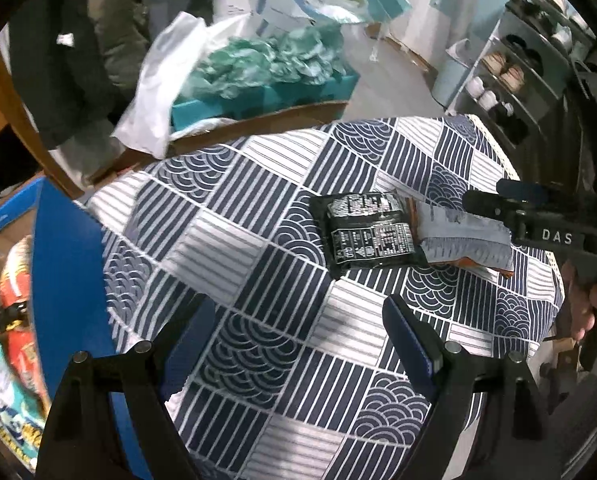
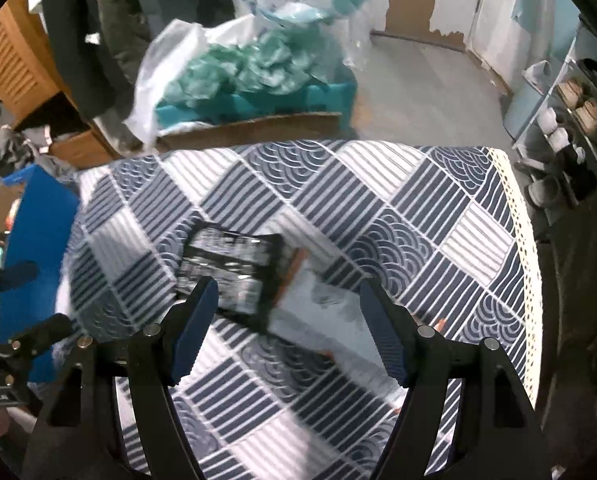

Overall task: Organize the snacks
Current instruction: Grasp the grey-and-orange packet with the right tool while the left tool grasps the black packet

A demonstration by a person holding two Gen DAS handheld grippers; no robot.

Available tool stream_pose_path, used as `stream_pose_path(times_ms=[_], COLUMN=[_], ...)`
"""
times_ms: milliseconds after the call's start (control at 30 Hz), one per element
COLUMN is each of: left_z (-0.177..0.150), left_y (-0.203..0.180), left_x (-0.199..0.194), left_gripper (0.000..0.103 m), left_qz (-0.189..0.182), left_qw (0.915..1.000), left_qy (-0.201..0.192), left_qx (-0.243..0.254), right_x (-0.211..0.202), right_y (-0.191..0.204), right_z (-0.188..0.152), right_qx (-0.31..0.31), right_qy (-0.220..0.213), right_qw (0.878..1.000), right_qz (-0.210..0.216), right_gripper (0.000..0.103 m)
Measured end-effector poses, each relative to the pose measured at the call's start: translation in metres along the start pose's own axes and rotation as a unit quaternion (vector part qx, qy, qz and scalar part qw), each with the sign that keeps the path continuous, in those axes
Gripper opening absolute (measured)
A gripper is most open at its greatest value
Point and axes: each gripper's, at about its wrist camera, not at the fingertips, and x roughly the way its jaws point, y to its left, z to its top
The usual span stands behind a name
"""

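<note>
A black snack packet [image 1: 368, 236] [image 2: 234, 268] lies flat on the patterned tablecloth [image 1: 258, 200] [image 2: 418, 200]. Its right edge overlaps a pale grey packet with orange edges [image 1: 466, 244] [image 2: 322, 308]. My left gripper [image 1: 298, 312] [image 2: 46, 298] is open over bare cloth, nearer the camera and to the left of the packets, beside a blue box [image 1: 70, 260] [image 2: 38, 240] that holds colourful snack bags [image 1: 14, 300]. My right gripper [image 2: 288, 292] [image 1: 486, 196] is open just above the two packets, holding nothing. The right wrist view is blurred.
Beyond the table's far edge sits a cardboard box [image 1: 258, 120] with teal trays and plastic bags. A shoe rack [image 1: 510, 80] stands at the right and wooden furniture [image 2: 14, 56] at the left. A hand [image 1: 590, 304] holds the right gripper at the table's right edge.
</note>
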Motion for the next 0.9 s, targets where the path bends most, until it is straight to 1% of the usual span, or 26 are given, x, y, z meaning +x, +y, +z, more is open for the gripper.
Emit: stream_pose_path(times_ms=[67, 233, 433, 533, 700, 800, 900], left_z=[0.001, 0.001, 0.012, 0.02, 0.034, 0.04, 0.041], left_y=[-0.005, -0.026, -0.043, -0.047, -0.052, -0.055, -0.058], left_x=[0.009, 0.034, 0.056, 0.06, 0.064, 0.068, 0.071], left_gripper=[0.087, 0.087, 0.087, 0.087, 0.087, 0.087, 0.087], left_qz=[-0.004, 0.006, 0.013, 0.008, 0.002, -0.001, -0.005], left_qw=[1.0, 0.9995, 0.9978, 0.9964, 0.9918, 0.9886, 0.985], left_qy=[0.007, 0.021, 0.024, 0.017, 0.012, 0.017, 0.021], left_qx=[0.002, 0.022, 0.061, 0.083, 0.127, 0.149, 0.171], right_x=[0.009, 0.024, 0.038, 0.034, 0.027, 0.025, 0.03], right_y=[-0.009, -0.029, -0.048, -0.053, -0.049, -0.04, -0.024], right_z=[0.0, -0.002, -0.018, -0.028, -0.044, -0.05, -0.054], right_qx=[0.003, 0.027, 0.049, 0.057, 0.047, 0.035, 0.007], right_qy=[0.01, 0.023, 0.05, 0.05, 0.056, 0.058, 0.063], right_qw=[1.0, 0.999, 0.998, 0.997, 0.997, 0.997, 0.998], right_qz=[-0.001, 0.01, 0.006, 0.012, 0.021, 0.029, 0.019], right_gripper=[0.074, 0.074, 0.074, 0.074, 0.074, 0.075, 0.076])
